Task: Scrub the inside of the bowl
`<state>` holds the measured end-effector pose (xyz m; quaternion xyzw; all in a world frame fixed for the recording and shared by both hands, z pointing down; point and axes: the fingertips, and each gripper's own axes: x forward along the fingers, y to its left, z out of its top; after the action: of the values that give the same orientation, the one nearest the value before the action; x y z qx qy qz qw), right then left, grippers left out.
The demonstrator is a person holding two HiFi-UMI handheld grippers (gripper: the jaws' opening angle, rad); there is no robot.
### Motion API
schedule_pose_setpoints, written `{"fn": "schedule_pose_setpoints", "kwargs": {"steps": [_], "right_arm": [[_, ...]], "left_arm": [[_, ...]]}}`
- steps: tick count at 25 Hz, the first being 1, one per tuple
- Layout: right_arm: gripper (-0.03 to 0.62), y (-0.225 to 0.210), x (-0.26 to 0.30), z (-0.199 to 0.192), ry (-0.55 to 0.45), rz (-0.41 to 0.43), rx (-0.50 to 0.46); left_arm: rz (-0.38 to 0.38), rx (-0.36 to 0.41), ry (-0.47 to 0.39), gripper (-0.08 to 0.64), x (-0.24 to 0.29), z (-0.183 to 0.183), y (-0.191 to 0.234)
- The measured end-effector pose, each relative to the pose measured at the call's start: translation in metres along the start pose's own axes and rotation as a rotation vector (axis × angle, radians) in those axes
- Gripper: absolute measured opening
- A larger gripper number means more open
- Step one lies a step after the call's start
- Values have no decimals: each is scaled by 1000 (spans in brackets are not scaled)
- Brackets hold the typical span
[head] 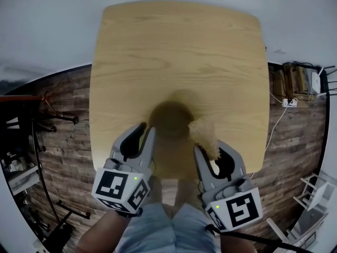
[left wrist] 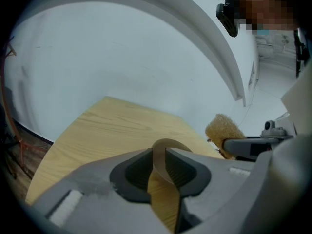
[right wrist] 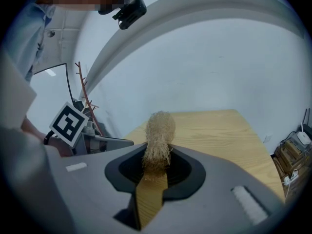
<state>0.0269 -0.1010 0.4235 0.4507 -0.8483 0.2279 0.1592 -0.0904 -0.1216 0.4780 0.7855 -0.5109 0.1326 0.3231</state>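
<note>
- Bowl (head: 169, 121), brown, one only, is over the near middle of the tabletop (head: 179, 51), close to the near edge. I can't tell whether it rests on the wood or is lifted.
- Left gripper (head: 143, 134) has its jaws clamped on the bowl's thin rim at the bowl's left side; the left gripper view shows the rim (left wrist: 168, 147) pinched edge-on between the dark pads.
- Right gripper (head: 210, 152) has its jaws closed on one tan fibrous scrubber (head: 205, 133), which touches the bowl's right edge; in the right gripper view the scrubber (right wrist: 158, 133) stands up out of the jaws.
- Both grippers sit side by side at the near edge, the bowl between them.
- Beyond the bowl, a broad run of wood reaches the far edge and both far corners, with room on the left and right too.
- Each gripper carries one cube with black-and-white square markers (head: 118, 188); these are patterns, not words.
- One square table, on a dark plank floor (head: 68, 136); cables and a white power strip (head: 289, 102) lie off the right edge.
</note>
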Motion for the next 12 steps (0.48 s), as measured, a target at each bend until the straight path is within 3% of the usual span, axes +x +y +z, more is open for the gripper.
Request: {"fn": "schedule_pose_setpoints", "kwargs": {"steps": [12], "right_arm": [[89, 0, 2, -10, 25, 10, 11]], "left_arm": [[-2, -36, 24, 86, 14, -9, 5]]}}
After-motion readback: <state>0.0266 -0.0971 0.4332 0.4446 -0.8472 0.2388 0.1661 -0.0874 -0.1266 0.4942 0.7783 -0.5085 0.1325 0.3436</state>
